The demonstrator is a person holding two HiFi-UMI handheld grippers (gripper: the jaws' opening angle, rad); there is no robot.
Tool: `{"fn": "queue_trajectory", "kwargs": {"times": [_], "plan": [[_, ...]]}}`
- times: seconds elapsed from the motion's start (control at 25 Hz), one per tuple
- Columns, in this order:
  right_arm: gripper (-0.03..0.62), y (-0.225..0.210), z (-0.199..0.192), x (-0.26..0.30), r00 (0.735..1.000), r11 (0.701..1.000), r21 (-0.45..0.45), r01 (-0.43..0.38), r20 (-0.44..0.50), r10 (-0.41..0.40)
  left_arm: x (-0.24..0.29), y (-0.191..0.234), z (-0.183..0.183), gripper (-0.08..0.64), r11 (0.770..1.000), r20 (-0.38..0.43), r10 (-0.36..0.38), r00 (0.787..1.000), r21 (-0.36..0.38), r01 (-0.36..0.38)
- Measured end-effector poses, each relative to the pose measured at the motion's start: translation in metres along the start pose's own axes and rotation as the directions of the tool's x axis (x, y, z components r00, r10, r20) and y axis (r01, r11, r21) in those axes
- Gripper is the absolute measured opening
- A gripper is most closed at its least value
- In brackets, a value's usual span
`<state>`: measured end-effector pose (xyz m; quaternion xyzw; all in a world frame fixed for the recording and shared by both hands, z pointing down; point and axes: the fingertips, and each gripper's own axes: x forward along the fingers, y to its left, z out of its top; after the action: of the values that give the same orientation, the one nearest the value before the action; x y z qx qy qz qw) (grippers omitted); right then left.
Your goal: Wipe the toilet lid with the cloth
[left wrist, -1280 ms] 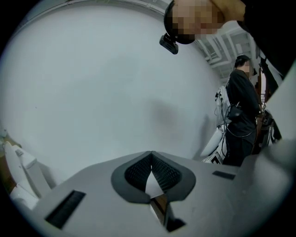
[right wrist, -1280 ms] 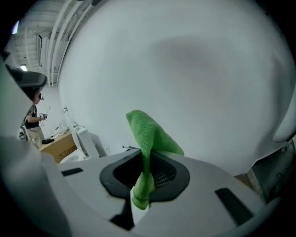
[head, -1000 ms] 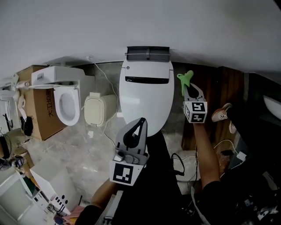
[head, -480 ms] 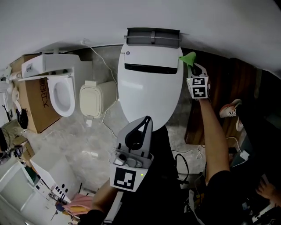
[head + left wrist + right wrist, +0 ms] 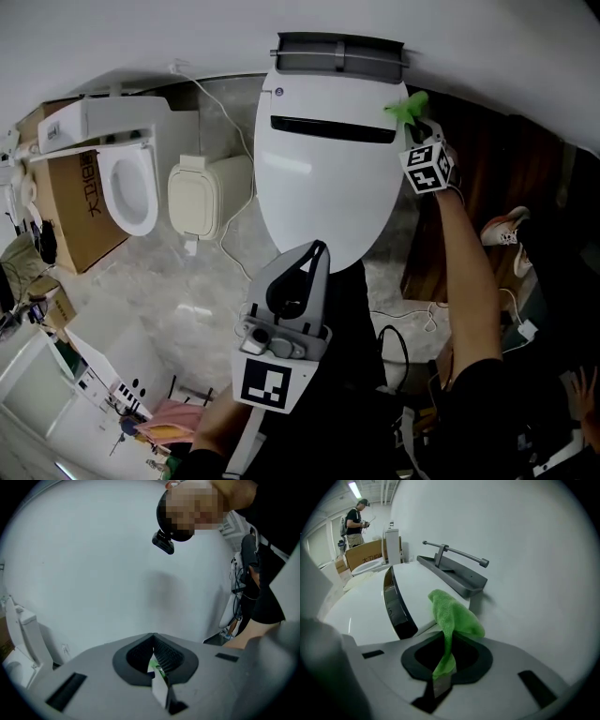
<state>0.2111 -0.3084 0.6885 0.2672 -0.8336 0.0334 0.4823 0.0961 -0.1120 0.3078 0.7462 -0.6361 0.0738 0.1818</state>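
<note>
The white toilet lid lies closed in the middle of the head view, with a black strip near its back. My right gripper is at the lid's back right corner, shut on a green cloth that sticks out past its jaws. In the right gripper view the cloth hangs pinched in the gripper, just above the lid. My left gripper hovers shut by the lid's front edge, apart from it. The left gripper faces a bare wall.
A grey bracket with a bar sits behind the lid. To the left stand a second toilet, a cardboard box and a cream box. Cables and a shoe lie on the floor at right. A person stands far off.
My right gripper has carried the green cloth farther away, from beside the lid's right side to its back right corner. The left gripper stays near the lid's front.
</note>
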Motion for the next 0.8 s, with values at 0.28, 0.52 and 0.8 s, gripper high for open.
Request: {"fn": "queue_trajectory", "kwargs": {"times": [0.28, 0.52, 0.8], "plan": [[0.049, 0.007, -0.004, 0.002, 0.999, 0.991, -0.133, -0.016, -0.031, 0.012, -0.008, 0.008, -0.011, 0.009, 1.0, -0.003, 0.016, 1.0, -0.012, -0.016], [0.049, 0.013, -0.008, -0.001, 0.996, 0.948, -0.315, 0.036, -0.064, -0.059, -0.015, 0.003, -0.013, 0.009, 1.0, 0.003, 0.014, 1.0, -0.017, -0.014], [0.048, 0.025, -0.018, -0.004, 0.991, 0.914, -0.4, 0.076, -0.069, -0.113, -0.021, 0.001, -0.018, 0.009, 1.0, 0.002, 0.007, 1.0, -0.002, -0.007]]}}
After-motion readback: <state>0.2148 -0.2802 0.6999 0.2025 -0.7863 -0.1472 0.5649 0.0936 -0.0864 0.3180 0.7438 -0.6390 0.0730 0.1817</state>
